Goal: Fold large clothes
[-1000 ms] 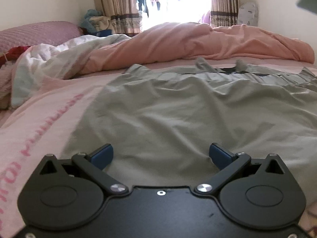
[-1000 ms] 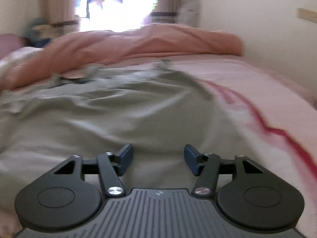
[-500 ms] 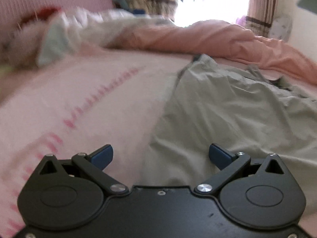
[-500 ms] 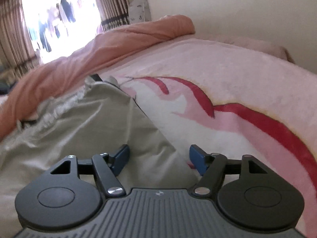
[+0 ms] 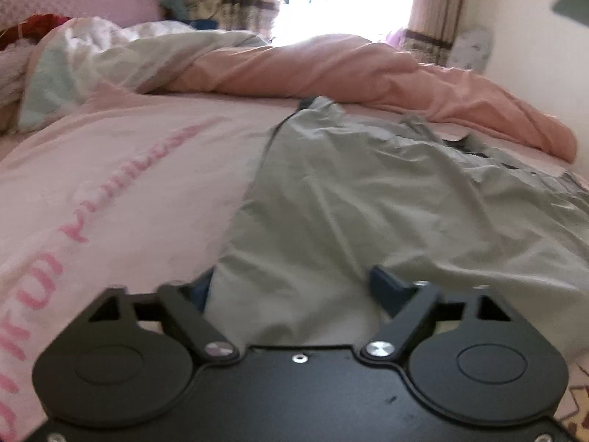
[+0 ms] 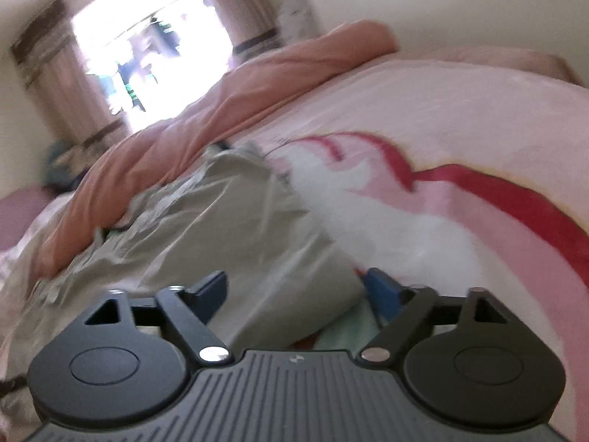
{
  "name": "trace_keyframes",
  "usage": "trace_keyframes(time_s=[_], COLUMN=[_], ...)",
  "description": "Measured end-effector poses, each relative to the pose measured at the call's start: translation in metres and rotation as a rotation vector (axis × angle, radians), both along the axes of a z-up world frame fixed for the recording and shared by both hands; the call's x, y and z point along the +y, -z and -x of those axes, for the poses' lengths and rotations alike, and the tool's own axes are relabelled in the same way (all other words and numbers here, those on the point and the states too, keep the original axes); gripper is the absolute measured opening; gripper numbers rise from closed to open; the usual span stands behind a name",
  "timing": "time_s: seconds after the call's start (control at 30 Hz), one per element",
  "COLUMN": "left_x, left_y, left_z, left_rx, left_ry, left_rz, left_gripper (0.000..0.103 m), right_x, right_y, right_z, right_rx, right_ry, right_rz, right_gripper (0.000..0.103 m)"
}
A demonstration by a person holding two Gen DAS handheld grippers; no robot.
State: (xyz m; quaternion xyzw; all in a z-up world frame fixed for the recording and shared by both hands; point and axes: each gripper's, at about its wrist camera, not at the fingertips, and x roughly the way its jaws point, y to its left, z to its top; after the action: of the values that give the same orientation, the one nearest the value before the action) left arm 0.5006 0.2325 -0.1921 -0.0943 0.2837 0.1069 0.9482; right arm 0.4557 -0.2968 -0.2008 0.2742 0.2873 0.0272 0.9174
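A large grey-green garment (image 5: 368,191) lies spread and wrinkled on the pink bed sheet (image 5: 129,169). My left gripper (image 5: 294,287) sits at the garment's near left corner. Its jaws are closing, the cloth's edge lies between the blue fingers (image 5: 383,287), and the left finger is partly hidden behind the fabric. In the right wrist view the garment (image 6: 228,228) has its near right corner between the fingers of my right gripper (image 6: 294,287). Those jaws are opening wide and the pads do not press on the cloth.
A salmon duvet (image 5: 331,66) is bunched along the far side of the bed, with a white quilt (image 5: 110,55) at the far left. The sheet (image 6: 460,129) with a red pattern stretches right of the garment. A bright window with curtains (image 5: 434,7) is behind, and a wall stands at right.
The left gripper shifted from the garment's middle to its left edge and its jaws narrowed around the corner. The right gripper shifted to the right edge, rolled, and its jaws widened.
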Motion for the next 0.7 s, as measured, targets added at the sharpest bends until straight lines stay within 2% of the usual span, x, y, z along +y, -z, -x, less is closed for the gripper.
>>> trace_keyframes(time_s=[0.03,0.07,0.1,0.13,0.17,0.2,0.23,0.37,0.5,0.53,0.6,0.7], left_x=[-0.002,-0.002,-0.002,-0.001,-0.001,0.0,0.0,-0.003,-0.011,-0.012,-0.01,-0.002], left_y=[0.0,-0.002,-0.004,-0.009,-0.016,-0.023,-0.033,-0.076,-0.116,-0.117,-0.107,-0.064], left_z=[-0.003,-0.004,-0.004,-0.006,-0.008,-0.006,-0.003,0.018,0.087,0.109,0.149,0.182], left_rx=[0.006,0.009,0.005,0.017,0.042,0.04,0.029,0.003,-0.055,-0.048,-0.005,0.099], left_ry=[-0.001,0.002,0.001,-0.025,-0.025,-0.034,-0.025,-0.006,-0.014,-0.015,-0.029,-0.007], left_rz=[-0.01,0.004,0.023,0.019,0.012,0.011,0.005,-0.039,-0.08,-0.085,-0.055,-0.004], left_gripper=[0.066,0.054,0.031,0.017,0.014,0.009,0.009,0.006,0.006,0.006,0.006,0.007], right_x=[0.005,0.013,0.022,0.027,0.03,0.033,0.033,0.023,0.026,0.025,0.019,0.017], right_y=[-0.003,-0.005,-0.008,-0.012,-0.018,-0.025,-0.034,-0.079,-0.121,-0.124,-0.11,-0.063], right_z=[-0.007,-0.013,-0.017,-0.02,-0.021,-0.021,-0.019,0.005,0.07,0.088,0.119,0.143], right_rx=[0.015,0.029,0.04,0.041,0.05,0.059,0.057,0.005,-0.05,-0.074,-0.032,0.062], right_ry=[-0.036,-0.049,-0.051,-0.087,-0.095,-0.095,-0.096,-0.142,-0.198,-0.197,-0.181,-0.177], right_rz=[0.055,0.148,0.261,0.275,0.292,0.317,0.324,0.279,0.335,0.337,0.314,0.299], right_gripper=[0.081,0.052,0.023,0.012,0.012,0.011,0.01,0.009,0.009,0.009,0.009,0.009])
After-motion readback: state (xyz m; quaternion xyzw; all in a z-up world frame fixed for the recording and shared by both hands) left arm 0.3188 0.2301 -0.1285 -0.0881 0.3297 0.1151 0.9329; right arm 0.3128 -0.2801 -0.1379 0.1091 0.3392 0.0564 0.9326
